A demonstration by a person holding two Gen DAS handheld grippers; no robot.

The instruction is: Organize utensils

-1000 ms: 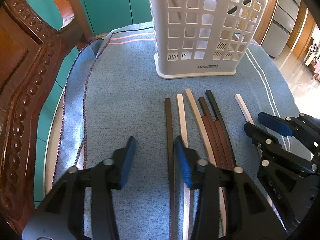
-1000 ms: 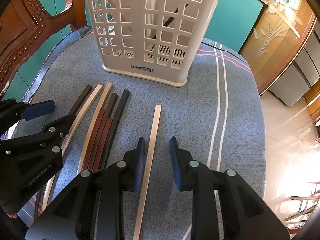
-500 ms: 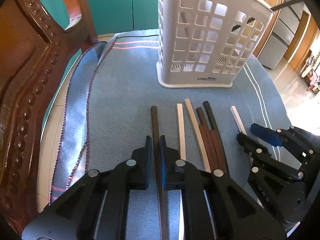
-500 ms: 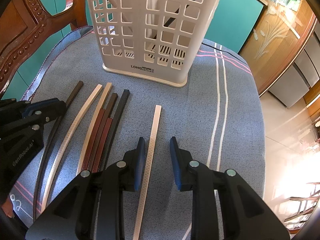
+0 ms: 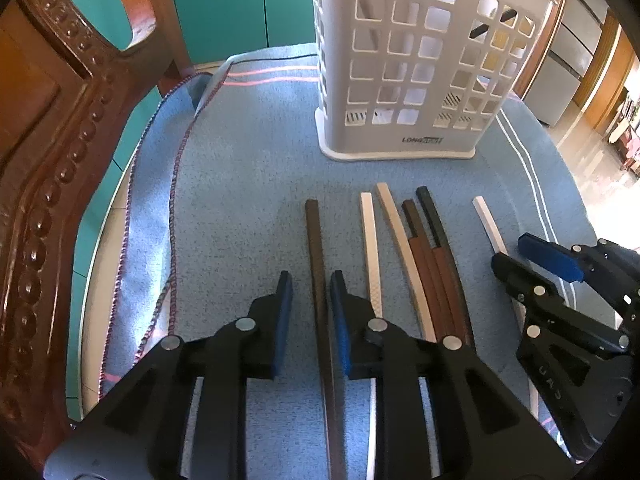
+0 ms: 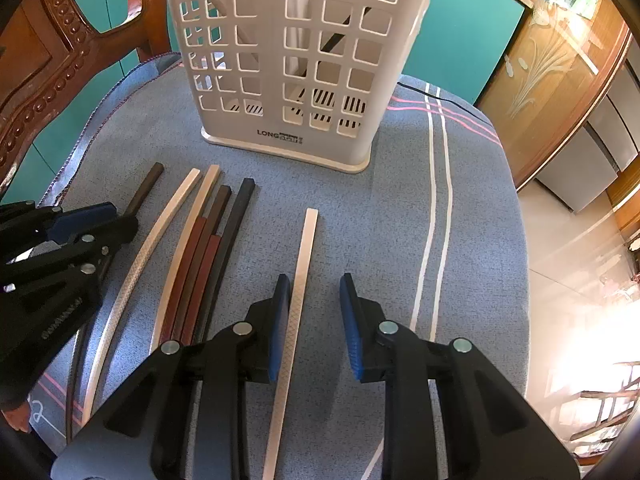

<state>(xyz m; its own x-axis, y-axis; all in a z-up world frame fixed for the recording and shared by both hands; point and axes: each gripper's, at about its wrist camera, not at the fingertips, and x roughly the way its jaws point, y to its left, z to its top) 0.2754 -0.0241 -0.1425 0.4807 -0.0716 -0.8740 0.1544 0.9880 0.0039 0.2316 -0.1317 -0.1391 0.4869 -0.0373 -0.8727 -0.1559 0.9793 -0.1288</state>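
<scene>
The left hand-held gripper (image 5: 310, 312) hangs over the blue cloth (image 5: 240, 200) on the table, its jaws narrow and opening, with the dark brown stick (image 5: 316, 248) between the pads; the right pad seems to brush it, though the view is too foreshortened to be sure, and the left pad stands clear. The right hand-held gripper (image 6: 314, 320) stands a little wider, straddling the lone cream stick (image 6: 304, 264), which lies against its left pad and apart from the right one.

At 12 o'clock from both stands the white lattice basket (image 6: 280, 60), upright, with a dark stick leaning inside. Between the grippers lies a fan of sticks (image 6: 200, 248), cream, red-brown and black, touching side by side.

Bare cloth is open at 9 o'clock of the brown stick as far as the folded, stitched hem (image 5: 172, 220), beyond which the carved wooden chair (image 5: 48, 160) crowds in. At 3 o'clock of the cream stick the cloth runs free past the white stripes (image 6: 436, 200) to the table's edge.
</scene>
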